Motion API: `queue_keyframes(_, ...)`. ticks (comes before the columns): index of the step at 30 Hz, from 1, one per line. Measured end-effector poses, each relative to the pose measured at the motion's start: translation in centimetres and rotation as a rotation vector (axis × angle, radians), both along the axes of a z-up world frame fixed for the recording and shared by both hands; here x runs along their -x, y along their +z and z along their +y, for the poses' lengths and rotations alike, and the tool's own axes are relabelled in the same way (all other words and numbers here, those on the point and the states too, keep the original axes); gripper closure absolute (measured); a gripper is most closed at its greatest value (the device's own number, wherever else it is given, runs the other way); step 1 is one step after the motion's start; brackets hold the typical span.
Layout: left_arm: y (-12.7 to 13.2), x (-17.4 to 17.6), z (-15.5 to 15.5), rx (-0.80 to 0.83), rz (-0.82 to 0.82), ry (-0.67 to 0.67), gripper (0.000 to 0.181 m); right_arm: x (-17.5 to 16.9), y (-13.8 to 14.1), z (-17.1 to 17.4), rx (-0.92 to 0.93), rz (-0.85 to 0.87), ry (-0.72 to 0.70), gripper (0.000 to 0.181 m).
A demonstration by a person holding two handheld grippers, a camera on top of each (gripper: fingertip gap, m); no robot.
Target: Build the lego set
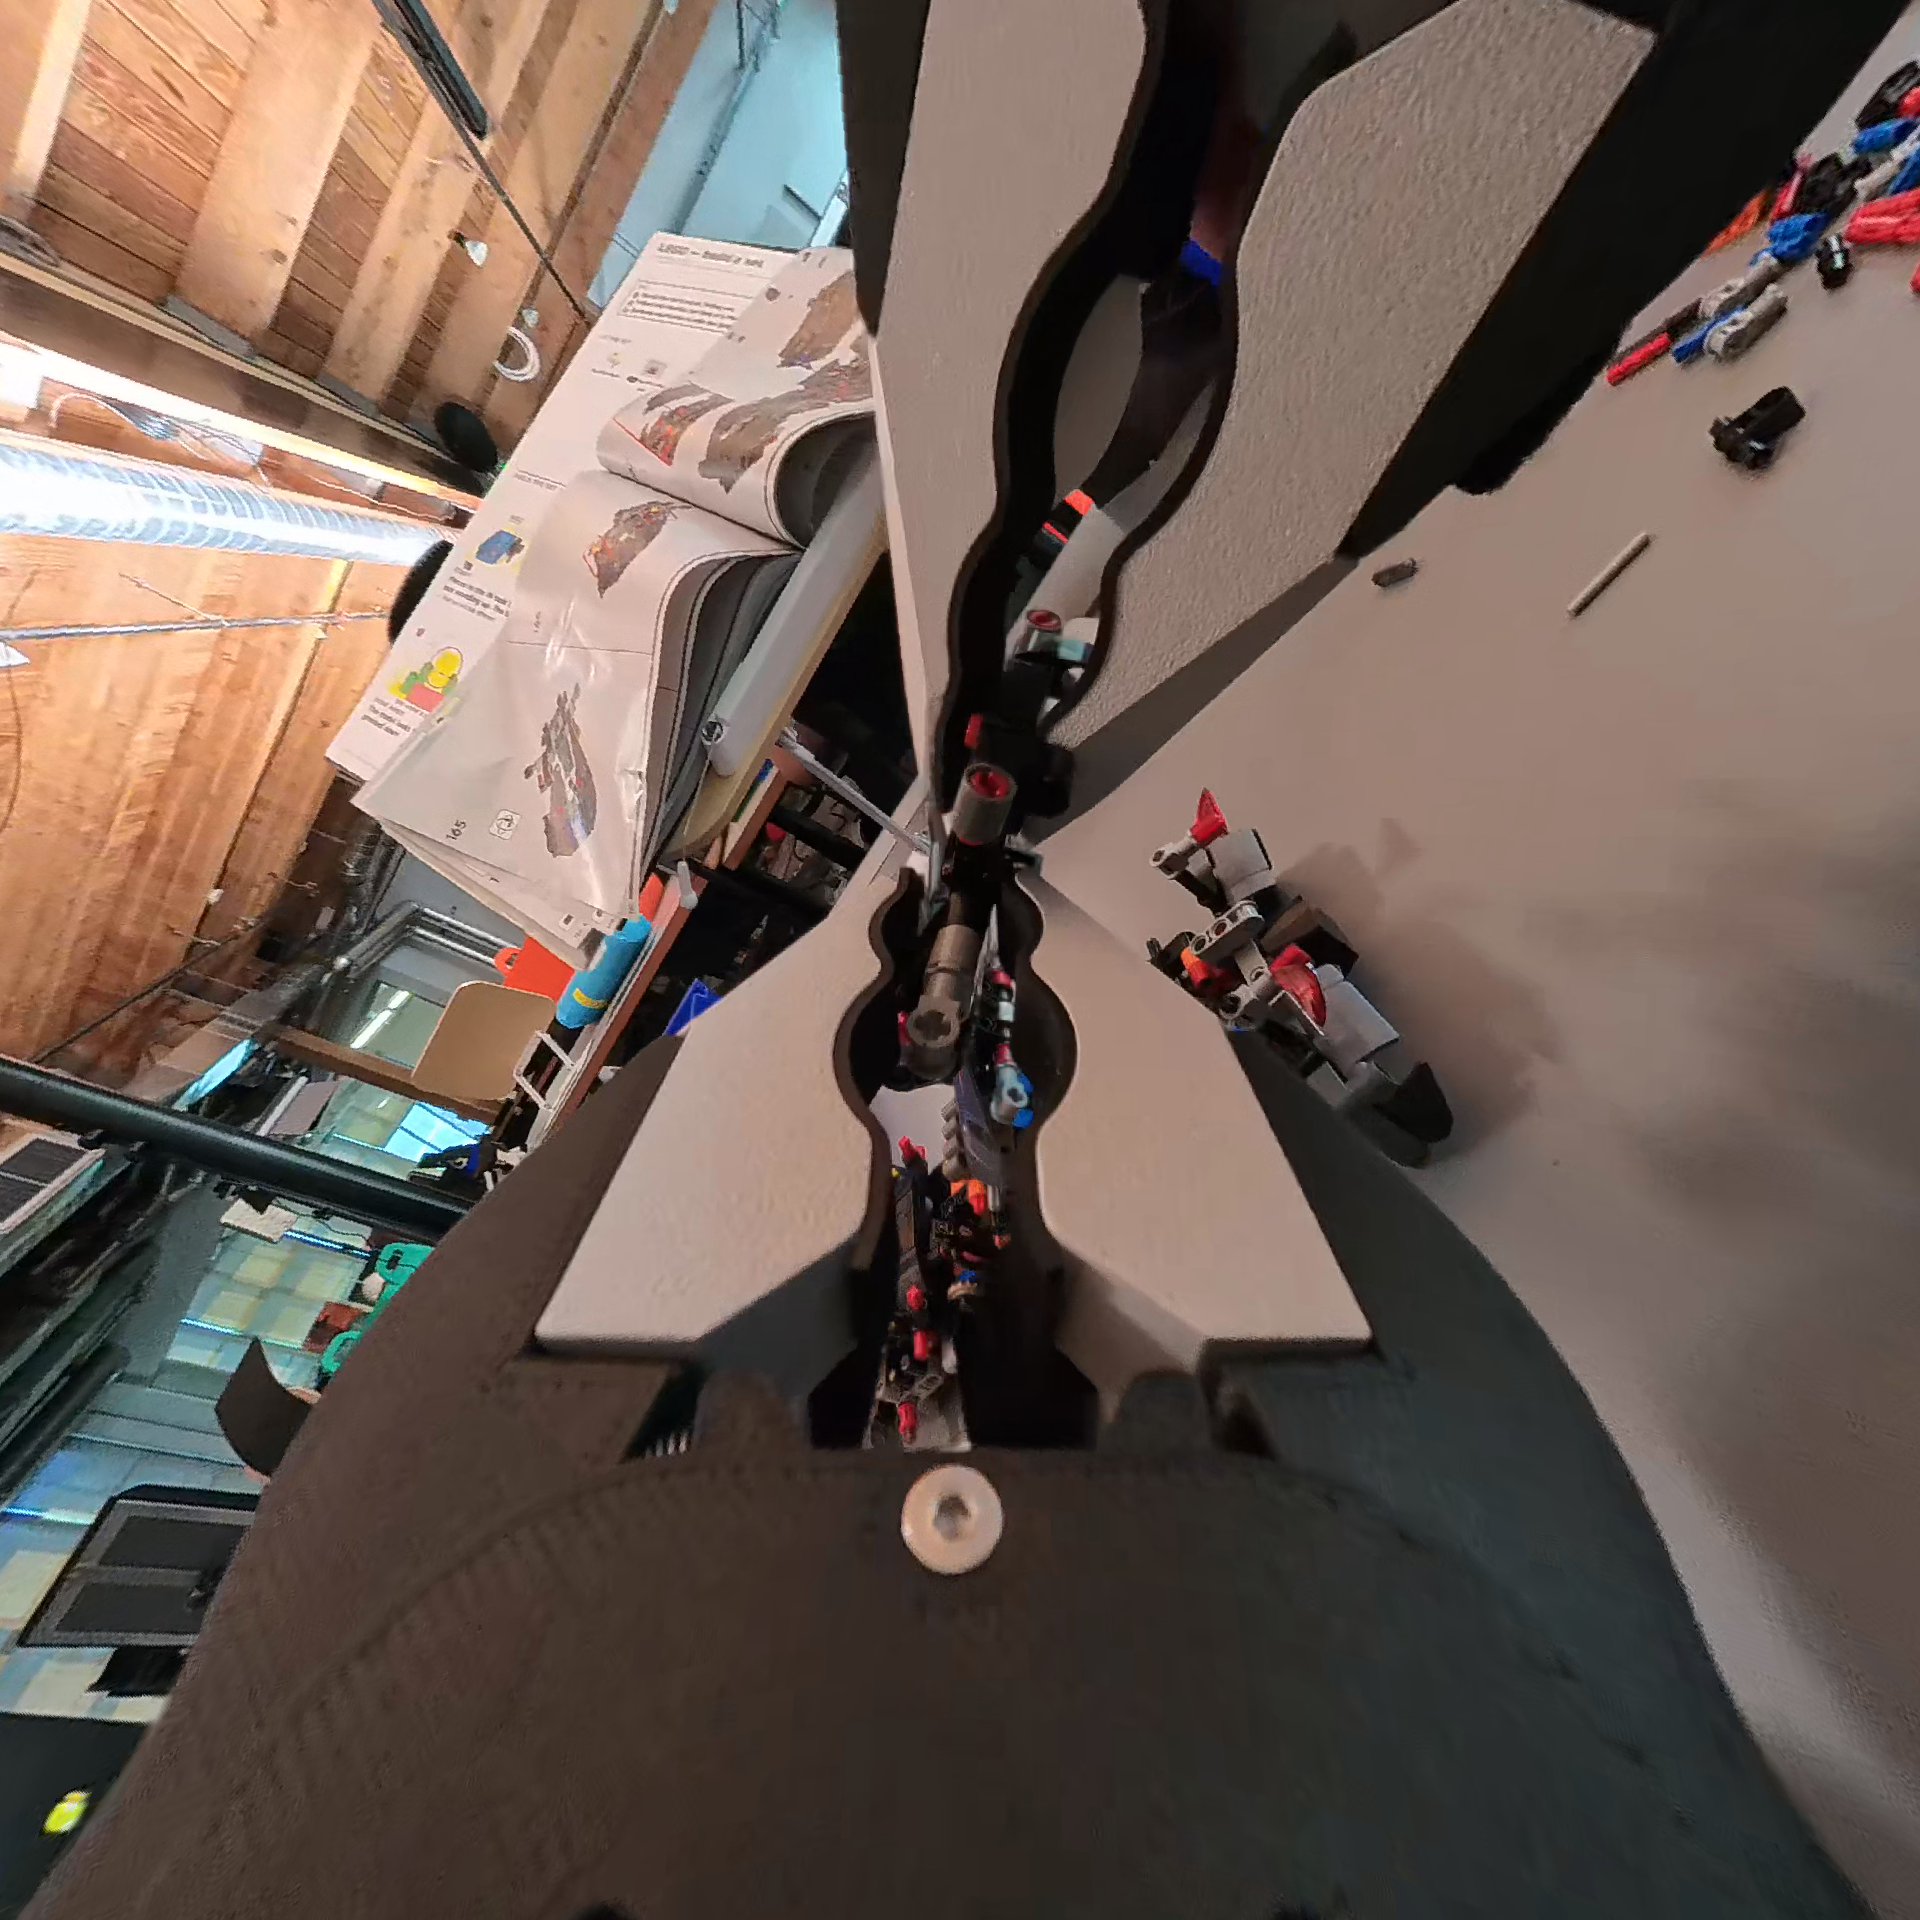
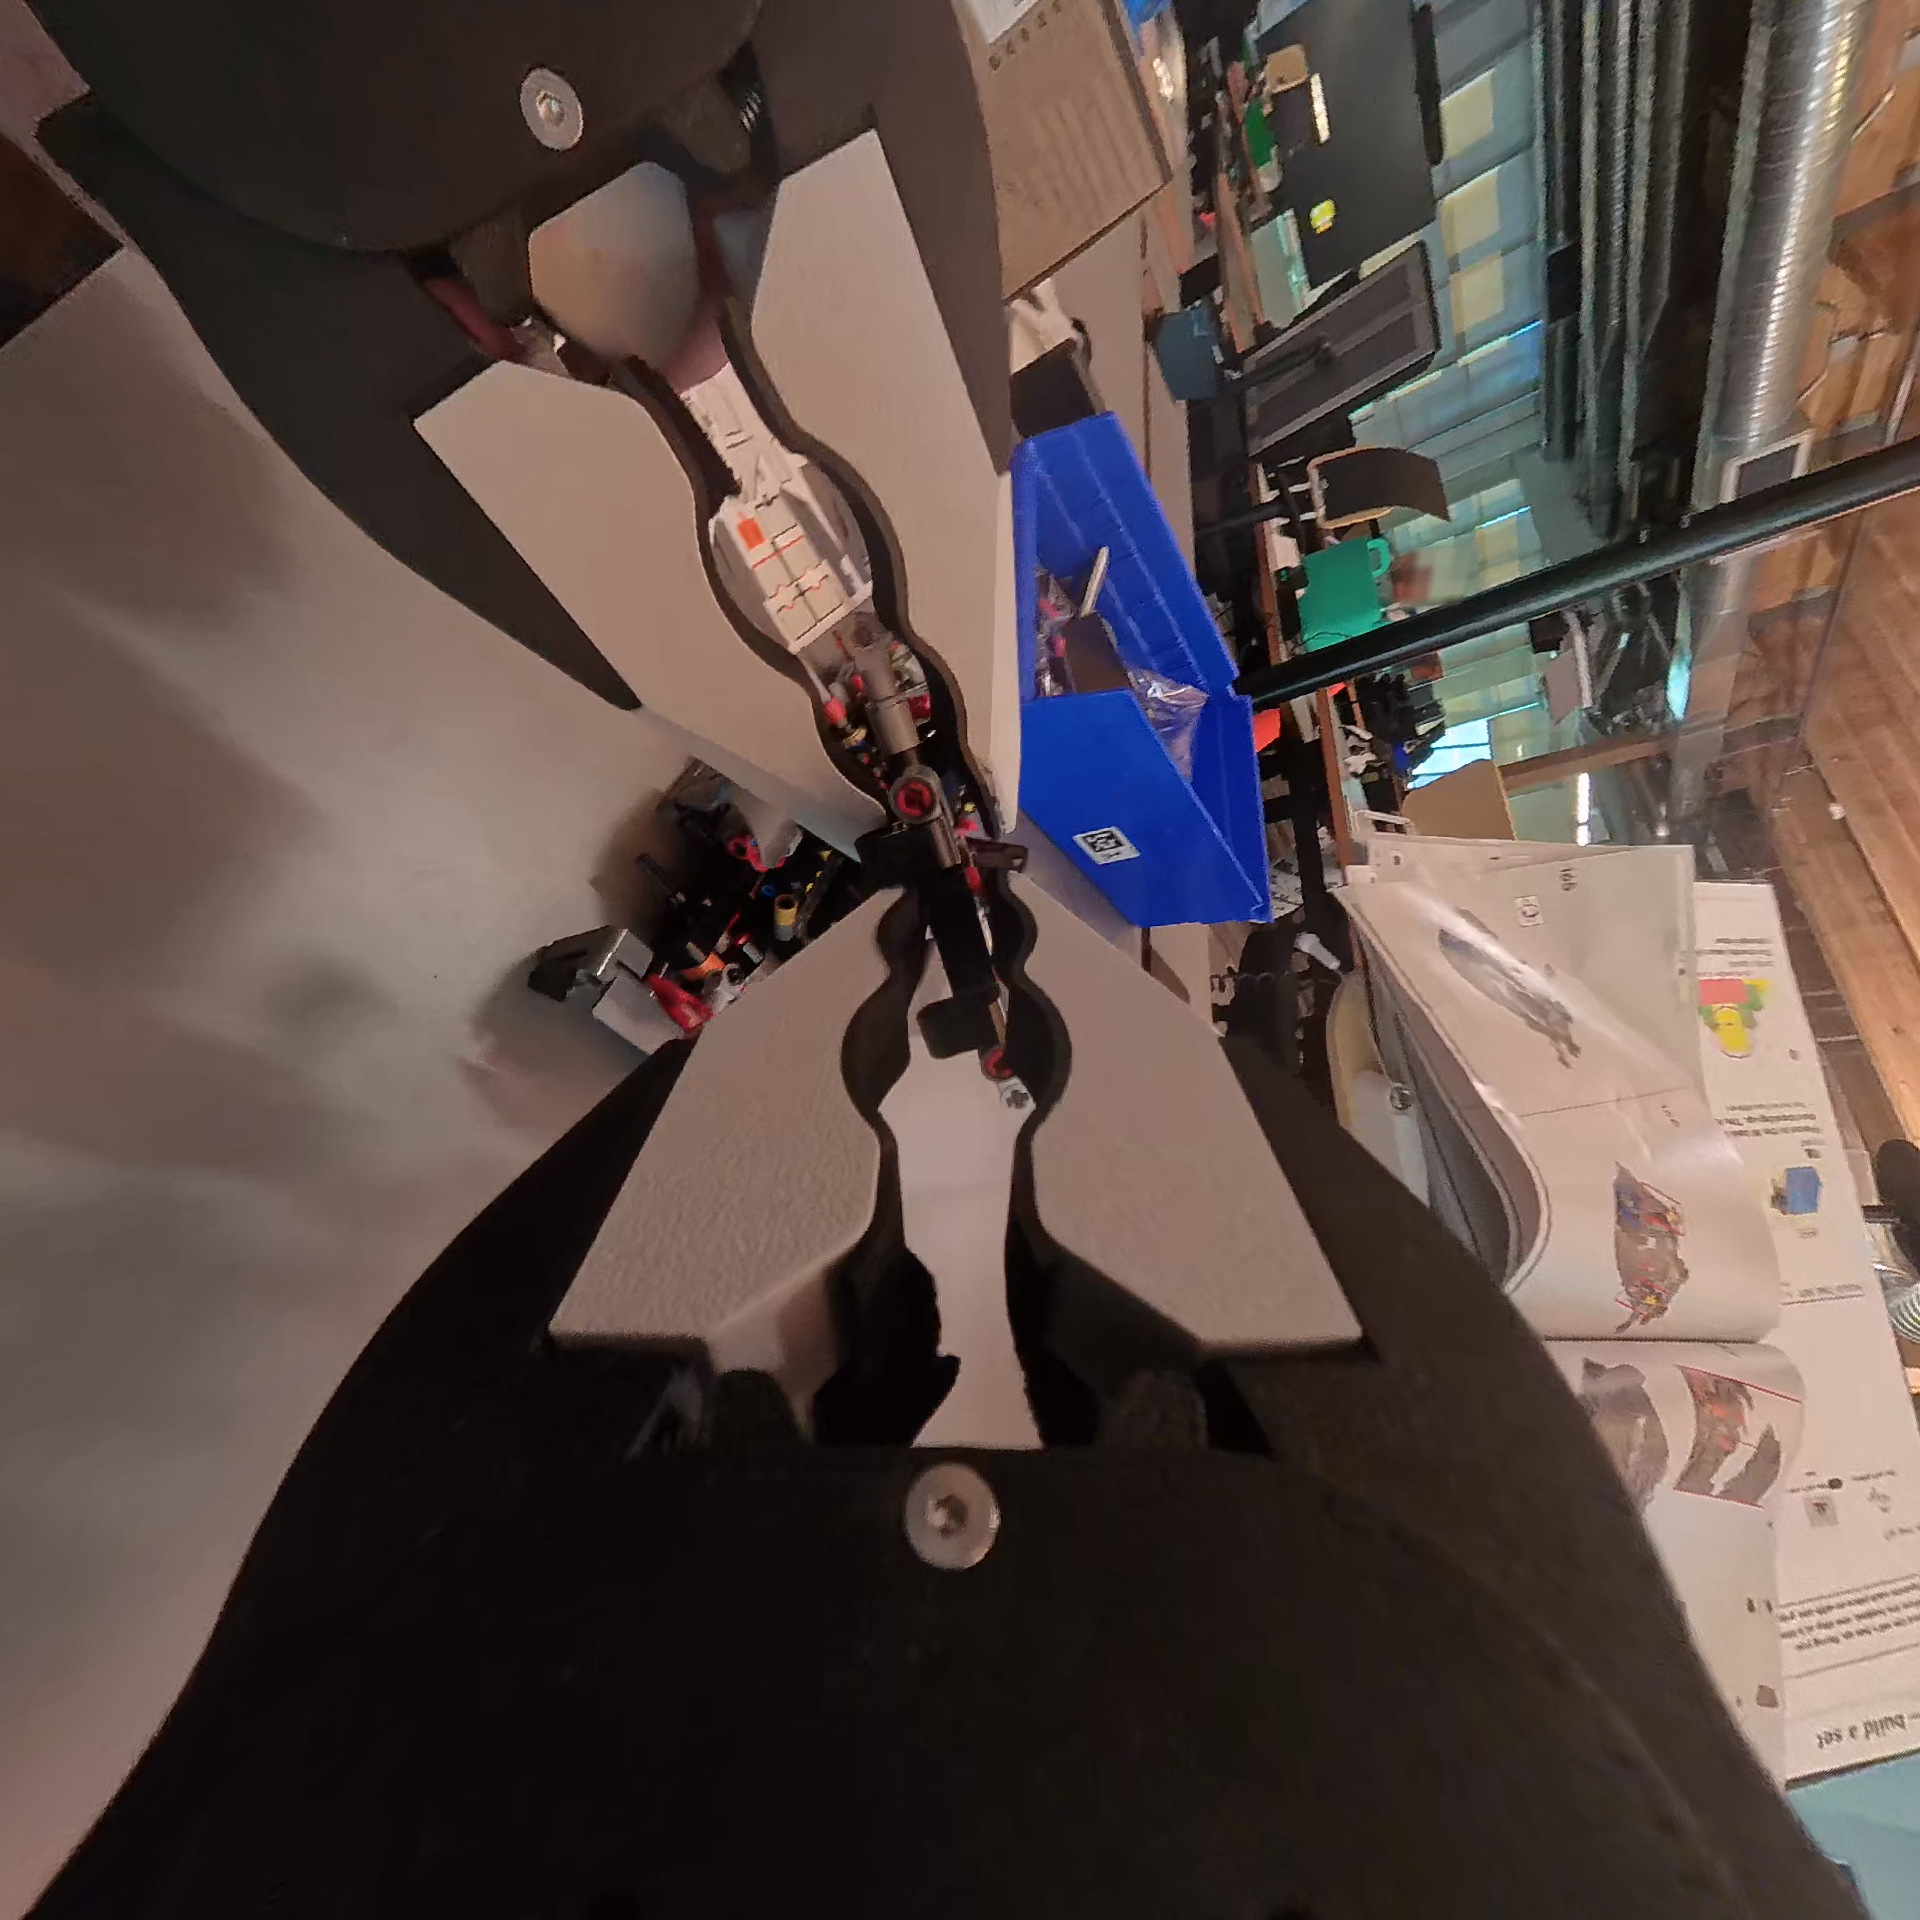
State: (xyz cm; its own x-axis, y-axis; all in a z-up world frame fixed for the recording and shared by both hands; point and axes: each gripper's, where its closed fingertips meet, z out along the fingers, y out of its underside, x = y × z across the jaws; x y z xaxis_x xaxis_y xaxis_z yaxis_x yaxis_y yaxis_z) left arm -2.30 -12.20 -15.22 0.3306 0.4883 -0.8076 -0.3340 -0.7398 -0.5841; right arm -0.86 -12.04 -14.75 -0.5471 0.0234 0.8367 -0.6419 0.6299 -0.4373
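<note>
— Where's the lego assembly (image 1: 971, 883)?

— Mid-frame, pinched from both ends: left tool (image 1: 961, 894) closed on it from below, right tool (image 2: 951, 899) closed likewise, tip to tip.

— Its long axis?

— Along both tools' fingers; any pressing goes lengthwise.

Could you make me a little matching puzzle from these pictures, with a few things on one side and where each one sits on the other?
Things:
1. blue bin
2. instruction booklet
3. half-built lego model
4. slim black lego assembly

Places:
A. lying open, propped at the table's edge
B. pinched between the tips of both claws
C. standing alone on the grey table, beside the left claw
D. behind the claws in the right wrist view, holding loose parts and a plastic bag

Pairs: 1-D, 2-A, 3-C, 4-B
</note>
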Motion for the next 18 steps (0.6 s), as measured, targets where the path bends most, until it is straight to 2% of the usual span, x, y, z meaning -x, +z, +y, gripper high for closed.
queue_keyframes(2,-0.2,0.1,0.0,-0.003,0.008,0.011,0.163,0.0,-0.5,0.2,-0.019,-0.017,0.001,0.175)
queue_keyframes(5,0.3,0.2,-0.7,-0.044,0.030,0.037,0.132,0.5,-0.9,0.6,-0.012,-0.021,-0.015,0.175)
queue_keyframes(9,-0.9,1.7,-2.3,-0.064,-0.030,0.106,0.105,1.5,-1.8,1.1,-0.017,-0.030,-0.030,0.175)
queue_keyframes(13,-2.4,3.4,-2.8,-0.086,-0.122,0.138,0.099,2.4,-2.7,1.0,-0.042,-0.027,-0.019,0.175)
queue_keyframes(18,-3.5,5.6,-2.7,-0.075,-0.185,0.177,0.104,3.8,-3.9,0.9,-0.068,-0.020,-0.012,0.175)
